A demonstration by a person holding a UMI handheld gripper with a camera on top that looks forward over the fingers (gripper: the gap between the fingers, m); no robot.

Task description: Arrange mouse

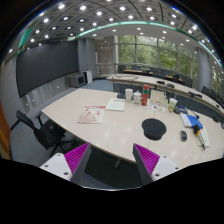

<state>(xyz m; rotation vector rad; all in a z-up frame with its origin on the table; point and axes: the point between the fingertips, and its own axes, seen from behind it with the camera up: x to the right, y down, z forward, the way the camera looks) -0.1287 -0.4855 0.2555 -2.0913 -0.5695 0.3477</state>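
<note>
A dark mouse point(183, 134) lies on the large light table point(110, 125), to the right of a round black mouse mat point(153, 128). Both are far beyond my fingers, to the right. My gripper point(112, 160) is open and empty, held high above the table's near edge. Its purple pads point(78, 158) stand wide apart with nothing between them.
On the table lie papers point(91, 115), a white box point(116, 104), a red bottle point(145, 97) and a blue item point(192, 121). Black chairs point(35, 130) stand at the left. More desks and windows are at the back.
</note>
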